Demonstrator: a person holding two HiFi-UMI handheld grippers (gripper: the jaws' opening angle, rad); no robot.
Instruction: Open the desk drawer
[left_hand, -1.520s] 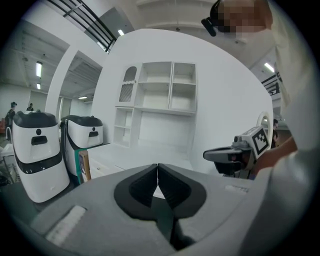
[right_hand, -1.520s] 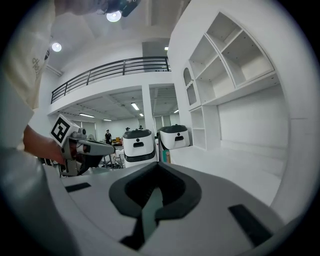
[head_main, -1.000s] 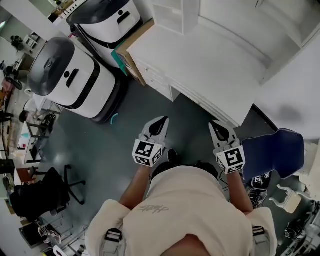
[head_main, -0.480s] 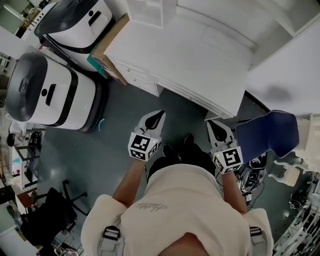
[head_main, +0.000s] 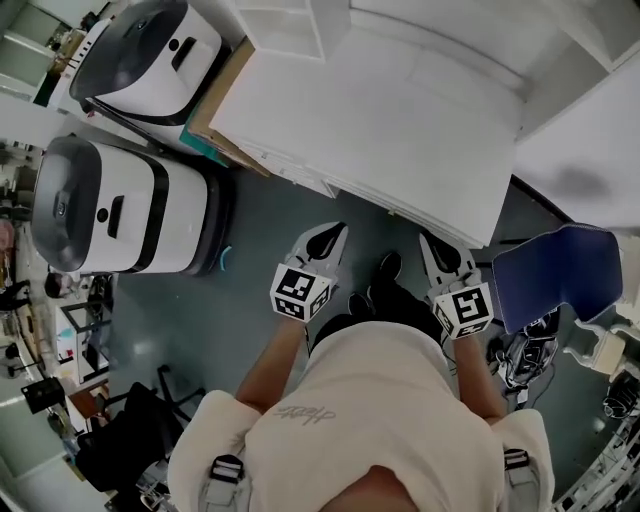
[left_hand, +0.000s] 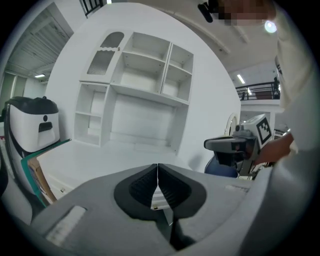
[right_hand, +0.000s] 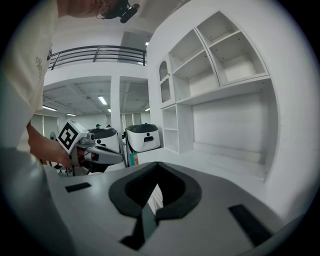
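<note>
- The left gripper (head_main: 324, 236) is closed: in its own view the two dark pads meet in a thin line with nothing between them.
- The right gripper (head_main: 441, 248) is closed too, its jaws together and empty.
- Both grippers are held in the air over the grey floor (head_main: 250, 260), side by side and apart from each other. Each points at the front edge of the white table (head_main: 400, 120) and neither touches it.
- The drawers (head_main: 285, 168) sit under the table's left end, along its front edge. Their fronts lie flush with it, so they look shut. The left gripper is the nearer one, but it is clear of them.
- In the left gripper view a small knob (left_hand: 63, 190) shows on a drawer front below the table top.
- A white shelf unit (left_hand: 142, 85) with open compartments stands at the back of the table.
- A cardboard box (head_main: 215, 100) leans against the table's left end.
- Left of the box stand two white-and-black machines, one near (head_main: 110, 205) and one further back (head_main: 150, 50).
- A blue chair (head_main: 555, 275) stands just right of the right gripper.
- The person's dark shoes (head_main: 385, 270) show on the floor between the two grippers.
</note>
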